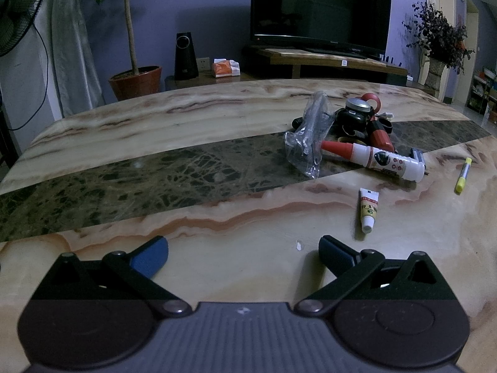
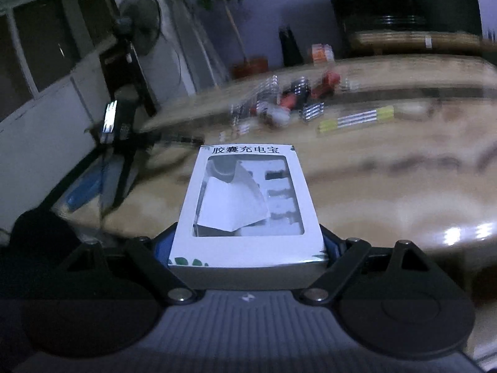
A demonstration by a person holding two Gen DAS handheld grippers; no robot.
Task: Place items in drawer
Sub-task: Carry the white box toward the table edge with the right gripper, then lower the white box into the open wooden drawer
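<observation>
In the right wrist view my right gripper (image 2: 248,247) is shut on a white carton with a clear window (image 2: 248,199), and its blue pads (image 2: 334,248) press the carton's two sides. The carton hangs above the marble table (image 2: 372,186). My left gripper (image 1: 242,244) stands open over the table's near edge, with nothing between its blue fingers (image 1: 152,256). On the table lie a white glue bottle with a red tip (image 1: 372,157), a small tube (image 1: 368,209), a yellow marker (image 1: 462,175) and a crumpled clear bag (image 1: 307,136). No drawer is in view.
A heap of black and red small items (image 1: 360,115) sits behind the glue bottle. The right wrist view is blurred; at its left stand a dark tripod-like stand (image 2: 121,143) and a fan (image 2: 139,21). A TV (image 1: 320,6) and a potted plant (image 1: 136,80) stand beyond the table.
</observation>
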